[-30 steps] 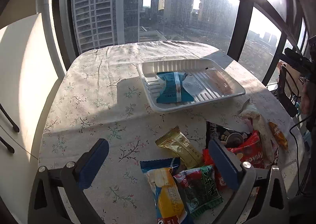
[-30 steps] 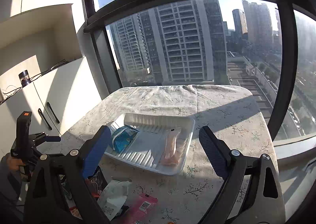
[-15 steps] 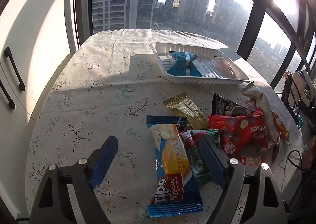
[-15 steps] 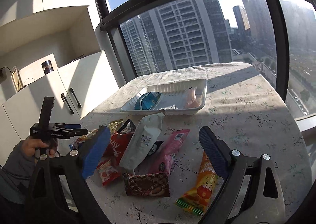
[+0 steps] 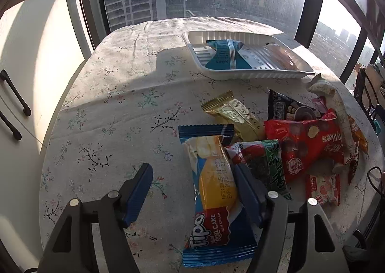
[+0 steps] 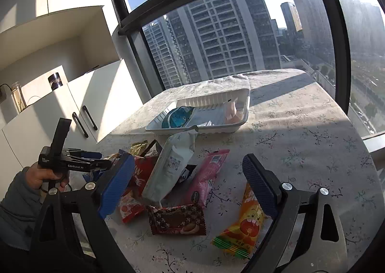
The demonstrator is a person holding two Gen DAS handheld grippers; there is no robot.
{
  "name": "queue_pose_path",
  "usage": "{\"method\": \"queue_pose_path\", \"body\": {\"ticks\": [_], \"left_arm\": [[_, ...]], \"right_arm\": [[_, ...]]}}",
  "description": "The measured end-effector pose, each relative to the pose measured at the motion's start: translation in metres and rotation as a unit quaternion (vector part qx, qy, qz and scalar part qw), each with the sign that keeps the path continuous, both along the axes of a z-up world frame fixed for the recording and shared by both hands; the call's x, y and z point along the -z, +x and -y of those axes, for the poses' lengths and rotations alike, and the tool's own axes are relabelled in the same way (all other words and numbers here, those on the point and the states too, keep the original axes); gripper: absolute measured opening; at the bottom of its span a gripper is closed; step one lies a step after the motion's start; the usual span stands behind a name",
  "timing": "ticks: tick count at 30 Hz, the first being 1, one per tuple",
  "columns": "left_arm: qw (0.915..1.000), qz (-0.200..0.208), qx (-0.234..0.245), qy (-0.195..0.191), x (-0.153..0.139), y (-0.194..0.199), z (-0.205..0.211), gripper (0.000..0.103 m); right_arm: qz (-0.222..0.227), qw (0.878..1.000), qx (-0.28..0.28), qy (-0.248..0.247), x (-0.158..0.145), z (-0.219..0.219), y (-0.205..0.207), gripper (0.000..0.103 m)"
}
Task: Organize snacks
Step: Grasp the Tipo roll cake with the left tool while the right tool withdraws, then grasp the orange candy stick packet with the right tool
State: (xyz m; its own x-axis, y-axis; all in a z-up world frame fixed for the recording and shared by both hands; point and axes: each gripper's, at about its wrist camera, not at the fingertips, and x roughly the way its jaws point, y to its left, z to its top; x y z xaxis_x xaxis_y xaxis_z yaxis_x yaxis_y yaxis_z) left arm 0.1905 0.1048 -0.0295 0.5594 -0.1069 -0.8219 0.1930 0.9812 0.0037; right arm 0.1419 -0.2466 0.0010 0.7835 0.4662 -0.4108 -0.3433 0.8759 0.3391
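A worktop (image 5: 115, 95) under a flowered cloth fills the space by the tall window. On its far half sits a white ribbed tray (image 5: 250, 73), holding a blue-wrapped snack (image 5: 223, 56) and a clear-wrapped one beside it. Nearer, loose snacks lie heaped together: a tall white pouch (image 6: 170, 164), a red bag (image 5: 305, 143), a pink wrapper (image 6: 207, 176), a gold bar (image 5: 233, 114) and an orange packet (image 6: 243, 227).

The left hand-held gripper (image 5: 192, 184) hangs low over the blue and yellow roll cake packet (image 5: 214, 196), its jaws closing with the packet's upper part between them, pads not yet pressing it. The right hand-held gripper (image 6: 187, 181) stands wide open above the pile, gripping nothing.
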Motion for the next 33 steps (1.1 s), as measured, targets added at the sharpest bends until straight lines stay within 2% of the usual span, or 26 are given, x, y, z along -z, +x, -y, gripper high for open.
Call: {"method": "queue_pose_path", "body": {"ticks": [7,10,14,21,27,33], "left_arm": [[0.9993,-0.014,0.016,0.032,0.012,0.005,0.012,0.04],[0.9989,-0.012,0.023,0.038,0.013,0.006,0.016,0.032],[0.9989,-0.006,0.024,0.041,0.013,0.007,0.018,0.03],[0.9998,0.004,0.01,0.016,0.01,0.006,0.006,0.028],[0.9996,0.02,-0.008,-0.016,0.003,0.001,-0.01,0.028],[0.9991,0.027,-0.012,-0.031,0.002,-0.004,-0.014,0.028]], "right_arm": [[-0.006,1.0,0.002,-0.002,0.004,0.002,-0.001,0.091],[-0.009,1.0,0.002,-0.003,0.006,0.002,-0.002,0.091],[-0.012,1.0,-0.001,-0.007,0.008,-0.001,-0.002,0.091],[-0.022,0.999,0.001,-0.039,0.009,-0.011,-0.002,0.082],[-0.108,0.991,0.048,-0.058,0.032,0.008,0.021,0.065],[-0.172,0.977,0.075,-0.101,0.055,0.011,0.041,0.055]]}}
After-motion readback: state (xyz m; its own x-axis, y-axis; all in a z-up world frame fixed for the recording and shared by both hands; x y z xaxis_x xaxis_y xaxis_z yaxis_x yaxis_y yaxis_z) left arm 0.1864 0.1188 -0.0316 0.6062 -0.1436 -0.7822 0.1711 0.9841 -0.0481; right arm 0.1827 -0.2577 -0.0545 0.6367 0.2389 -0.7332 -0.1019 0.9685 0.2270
